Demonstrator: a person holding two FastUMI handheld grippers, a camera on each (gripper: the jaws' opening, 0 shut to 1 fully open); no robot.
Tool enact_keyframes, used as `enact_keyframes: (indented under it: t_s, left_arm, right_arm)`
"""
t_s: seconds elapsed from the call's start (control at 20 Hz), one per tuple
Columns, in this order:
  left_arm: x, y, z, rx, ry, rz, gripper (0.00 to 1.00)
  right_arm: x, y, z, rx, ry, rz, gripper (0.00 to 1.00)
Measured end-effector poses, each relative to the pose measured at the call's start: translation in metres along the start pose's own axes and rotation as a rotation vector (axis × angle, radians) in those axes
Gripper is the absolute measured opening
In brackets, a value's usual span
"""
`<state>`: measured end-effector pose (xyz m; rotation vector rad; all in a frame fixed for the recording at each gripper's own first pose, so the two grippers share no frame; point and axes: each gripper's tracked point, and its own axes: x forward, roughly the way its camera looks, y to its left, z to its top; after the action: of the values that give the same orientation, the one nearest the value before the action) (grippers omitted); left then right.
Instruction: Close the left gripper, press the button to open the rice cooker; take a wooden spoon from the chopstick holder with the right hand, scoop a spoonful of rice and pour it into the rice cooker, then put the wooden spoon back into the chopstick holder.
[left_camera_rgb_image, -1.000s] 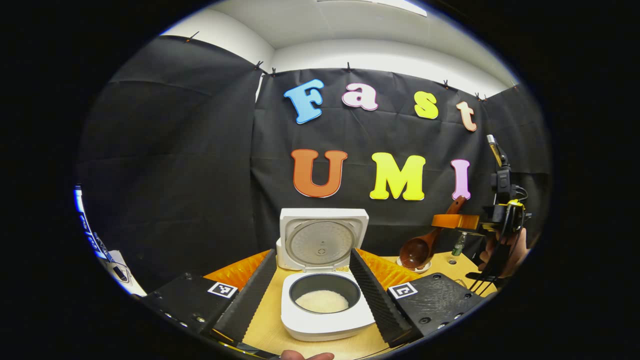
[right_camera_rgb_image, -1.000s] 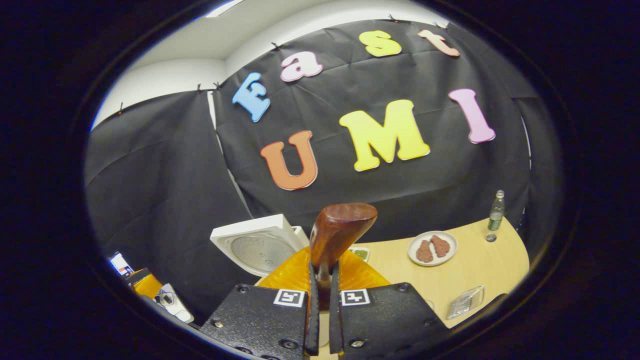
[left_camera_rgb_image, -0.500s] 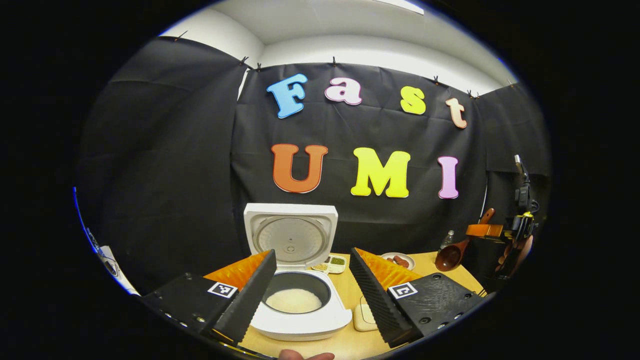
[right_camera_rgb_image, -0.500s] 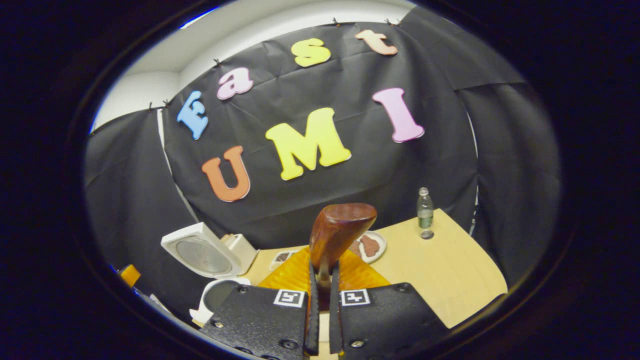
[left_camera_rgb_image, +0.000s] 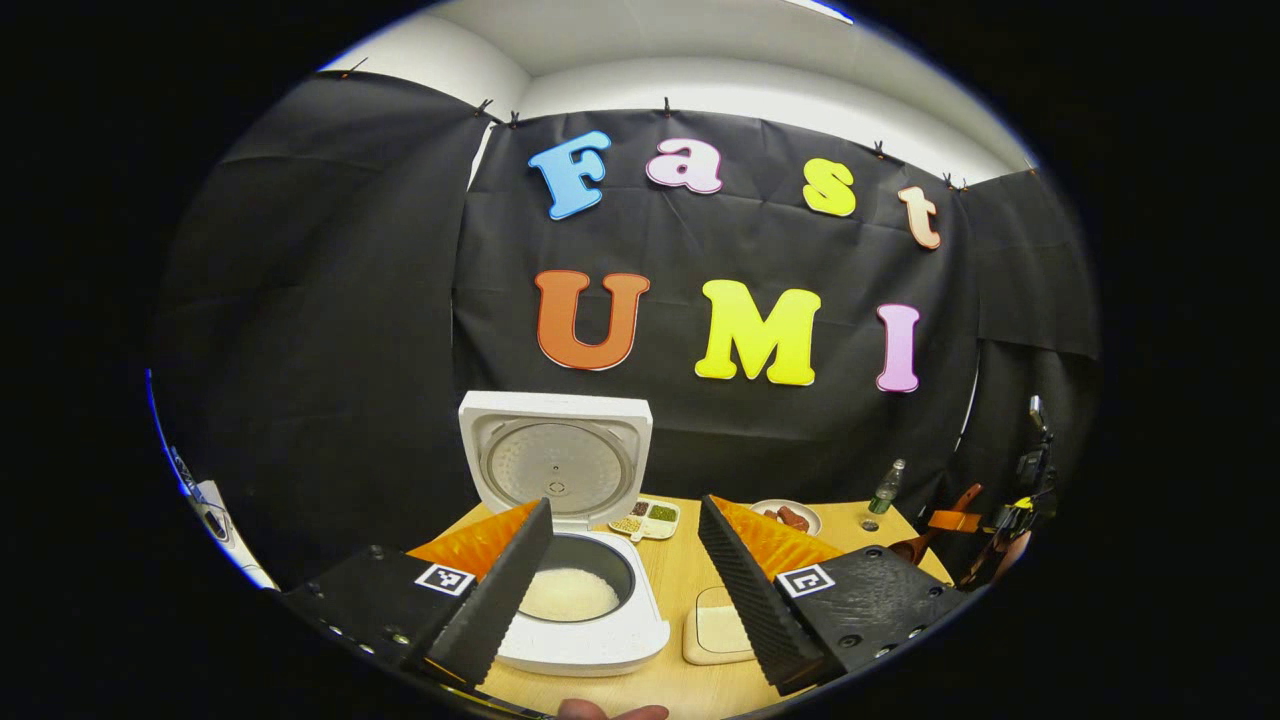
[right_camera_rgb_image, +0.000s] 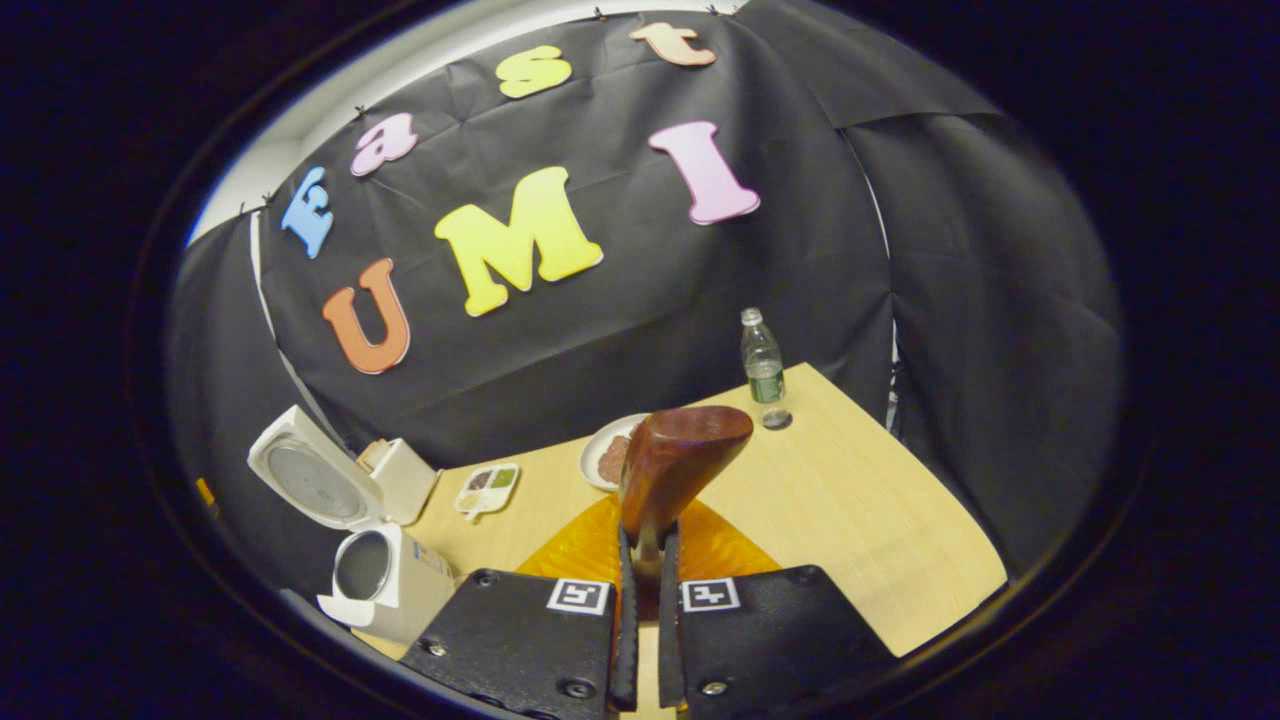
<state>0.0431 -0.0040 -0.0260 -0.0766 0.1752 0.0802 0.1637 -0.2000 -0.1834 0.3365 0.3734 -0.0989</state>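
While the cooker (left_camera_rgb_image: 565, 560) sits lid-up with rice (left_camera_rgb_image: 568, 597) in its pot, the right gripper (right_camera_rgb_image: 645, 560) clamps the spoon (right_camera_rgb_image: 672, 465).

Left gripper view: left gripper (left_camera_rgb_image: 625, 565) fingers spread wide, holding nothing, hovering over the desk's (left_camera_rgb_image: 690, 580) near edge with the cooker between and behind them. Small tray (left_camera_rgb_image: 718, 632) lies just right of the cooker, near the front edge. Divided dish (left_camera_rgb_image: 648, 517) and plate (left_camera_rgb_image: 790, 516) sit toward the back edge, bottle (left_camera_rgb_image: 882, 490) at the back right corner. Right gripper view: fingers closed on the spoon's handle, bowl end standing up above the tips, held over the desk's middle; whether the bowl carries rice can't be told. Cooker is at the desk's left end, well apart from the spoon. Bottle is upright at the far corner.
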Motion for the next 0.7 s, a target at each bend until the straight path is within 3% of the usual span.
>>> enact_keyframes:
  t_s: [0.4, 0.7]
  left_arm:
    - [0.007, -0.003, -0.007, 0.013, 0.048, 0.039, 0.94]
    - [0.004, 0.004, -0.008, 0.033, 0.075, 0.066, 0.94]
  right_arm:
    - [0.057, -0.036, -0.058, 0.000, 0.093, -0.046, 0.13]
    - [0.084, -0.035, -0.086, -0.046, 0.111, -0.039, 0.13]
